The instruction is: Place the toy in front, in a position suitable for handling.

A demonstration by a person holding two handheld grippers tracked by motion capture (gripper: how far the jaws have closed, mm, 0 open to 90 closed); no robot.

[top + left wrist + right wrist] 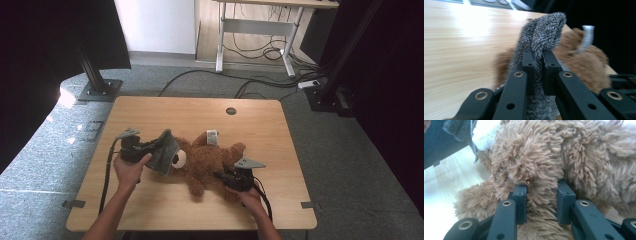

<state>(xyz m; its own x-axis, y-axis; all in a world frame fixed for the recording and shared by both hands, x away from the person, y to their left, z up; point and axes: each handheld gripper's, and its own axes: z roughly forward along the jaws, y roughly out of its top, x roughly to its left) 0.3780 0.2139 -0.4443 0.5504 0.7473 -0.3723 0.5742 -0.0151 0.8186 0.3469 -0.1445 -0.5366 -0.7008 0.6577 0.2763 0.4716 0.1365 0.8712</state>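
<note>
Left claw (537,66) pinches the grey hat (541,32) over the bear's (210,160) head; right claw (541,203) grips a limb. Next, probably pull the hat down.

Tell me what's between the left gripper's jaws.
A fold of the grey hat, pinched by the left gripper, in the left gripper view.

One bear (207,162) lies on the one bench (150,205) — brown, with one grey hat (163,151) over its head and one white tag (212,137). Two claws work on it — the left claw (150,146) and the right claw (222,176) — held by two hands.
</note>
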